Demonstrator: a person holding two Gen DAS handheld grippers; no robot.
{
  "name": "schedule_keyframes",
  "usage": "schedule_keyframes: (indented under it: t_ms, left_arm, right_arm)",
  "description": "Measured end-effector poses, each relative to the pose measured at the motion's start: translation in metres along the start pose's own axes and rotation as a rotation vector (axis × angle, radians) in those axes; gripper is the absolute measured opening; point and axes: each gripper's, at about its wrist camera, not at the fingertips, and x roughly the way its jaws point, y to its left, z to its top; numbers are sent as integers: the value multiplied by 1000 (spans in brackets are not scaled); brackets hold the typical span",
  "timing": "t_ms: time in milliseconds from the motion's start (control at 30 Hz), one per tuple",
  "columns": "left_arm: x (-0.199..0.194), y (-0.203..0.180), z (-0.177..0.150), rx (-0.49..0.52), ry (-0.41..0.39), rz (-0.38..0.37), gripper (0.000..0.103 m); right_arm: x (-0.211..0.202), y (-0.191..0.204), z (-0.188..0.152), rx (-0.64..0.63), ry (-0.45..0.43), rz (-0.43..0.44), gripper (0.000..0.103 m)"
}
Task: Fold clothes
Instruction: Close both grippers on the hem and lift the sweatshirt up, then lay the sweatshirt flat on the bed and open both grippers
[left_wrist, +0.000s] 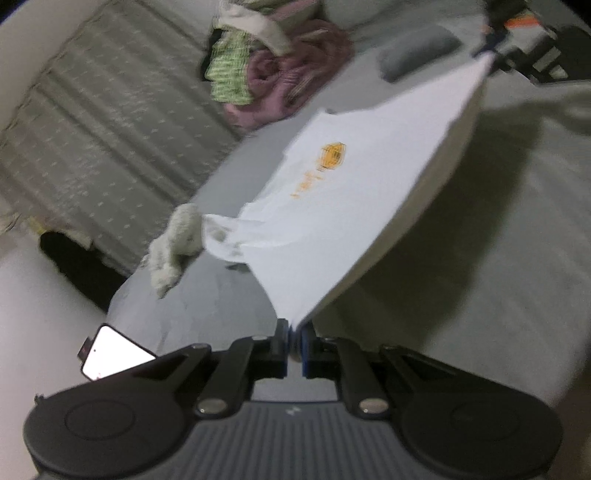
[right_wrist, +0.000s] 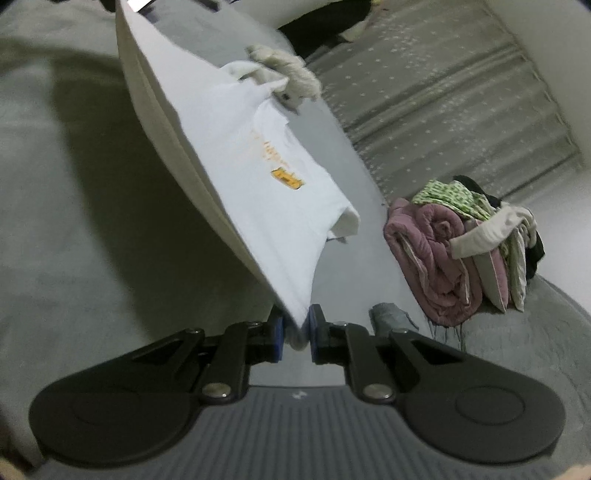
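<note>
Your left gripper (left_wrist: 294, 345) and right gripper (right_wrist: 296, 334) are each clamped on a corner of the white T-shirt (left_wrist: 332, 199), which is stretched taut between them in the air above the grey bed (left_wrist: 498, 258). A pile of clothes (right_wrist: 461, 251) sits on the bed near its edge, apart from the shirt.

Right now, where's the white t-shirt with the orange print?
The white t-shirt with the orange print hangs stretched above the grey bed, clamped between the left gripper and right gripper, near the pile of clothes.
</note>
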Motion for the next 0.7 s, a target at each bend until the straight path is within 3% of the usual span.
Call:
schedule_keyframes:
  t_ms: [200, 300, 700]
  left_arm:
    - [8, -10, -10, 29, 68, -130, 6]
    - [18, -9, -12, -27, 103, -196, 6]
    - [29, 12, -12, -202, 150, -313, 9]
  right_arm:
    - [0, 5, -5, -73, 37, 98, 14]
    - [6, 9, -8, -101, 57, 138, 14]
    - [22, 13, -6, -127, 108, 218, 18]
